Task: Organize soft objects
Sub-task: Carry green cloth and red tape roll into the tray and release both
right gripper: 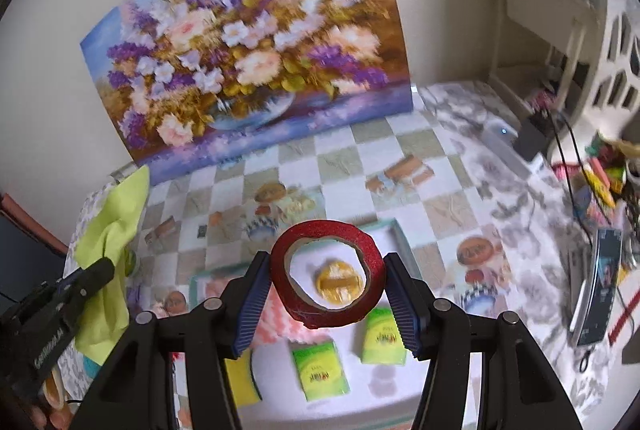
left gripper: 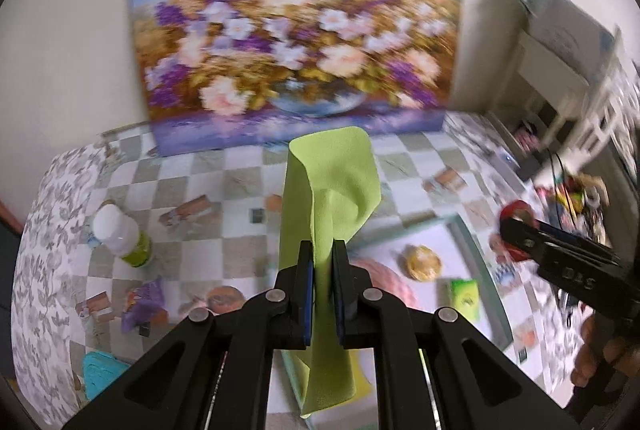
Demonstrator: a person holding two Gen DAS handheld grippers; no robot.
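Observation:
In the left wrist view my left gripper (left gripper: 323,250) is shut on a lime-green cloth (left gripper: 336,173). The cloth stands up above the pads and hangs down below them, over the checkered table. My right gripper (right gripper: 327,262) is shut on a red tape roll (right gripper: 324,230), held over a white tray with a teal rim (right gripper: 400,242). In the tray lie a round yellow item (right gripper: 340,284), two green packets (right gripper: 320,370), a yellow sponge (right gripper: 240,378) and a pink knitted piece (right gripper: 276,330). The left gripper (right gripper: 100,270) with the cloth (right gripper: 116,222) shows at the far left of the right wrist view.
A large flower painting (left gripper: 296,45) leans on the wall at the back of the table. A white bottle with a green label (left gripper: 120,234), a purple packet (left gripper: 144,302) and a teal item (left gripper: 102,370) lie at the left. A phone (right gripper: 600,294), cables and clutter crowd the right side.

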